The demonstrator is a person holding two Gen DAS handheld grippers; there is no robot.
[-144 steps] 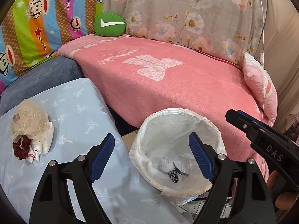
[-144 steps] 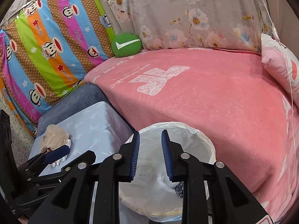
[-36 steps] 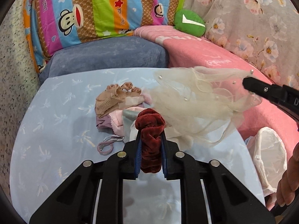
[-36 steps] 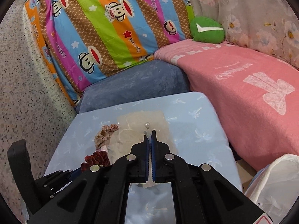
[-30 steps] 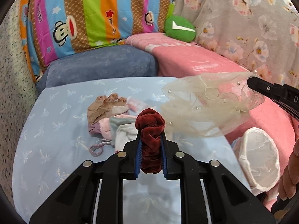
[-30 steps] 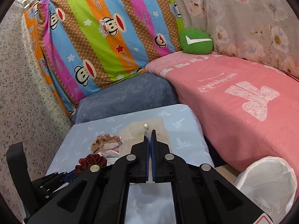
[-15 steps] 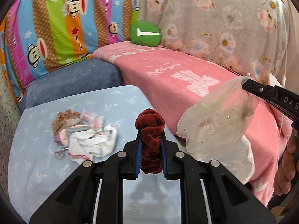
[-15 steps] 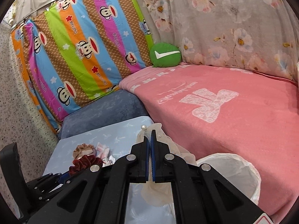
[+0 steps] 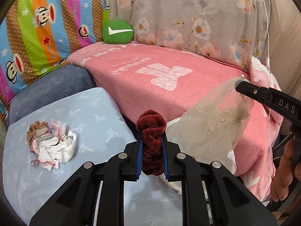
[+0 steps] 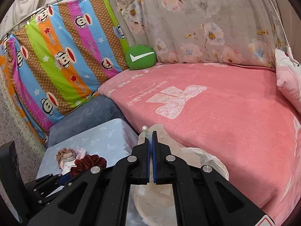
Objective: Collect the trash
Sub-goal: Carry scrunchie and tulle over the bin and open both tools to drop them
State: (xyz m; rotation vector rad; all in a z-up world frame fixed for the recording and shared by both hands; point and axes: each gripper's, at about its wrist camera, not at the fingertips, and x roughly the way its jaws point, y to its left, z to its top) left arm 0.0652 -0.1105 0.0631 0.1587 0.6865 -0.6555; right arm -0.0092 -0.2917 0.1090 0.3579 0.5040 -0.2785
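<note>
Pink bed (image 9: pixel 169 86) behind; my left jaws pinch the soft scrunchie (image 9: pixel 151 143) mid-loop, right jaws pressed on the light, flimsy veil (image 9: pixel 212 124) at its edge.

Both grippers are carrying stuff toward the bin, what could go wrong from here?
The veil in the right gripper hangs wide and could drape over the bin rim instead of dropping in. The scrunchie may cling to the left gripper pads. The rag pile on the table could get forgotten.
</note>
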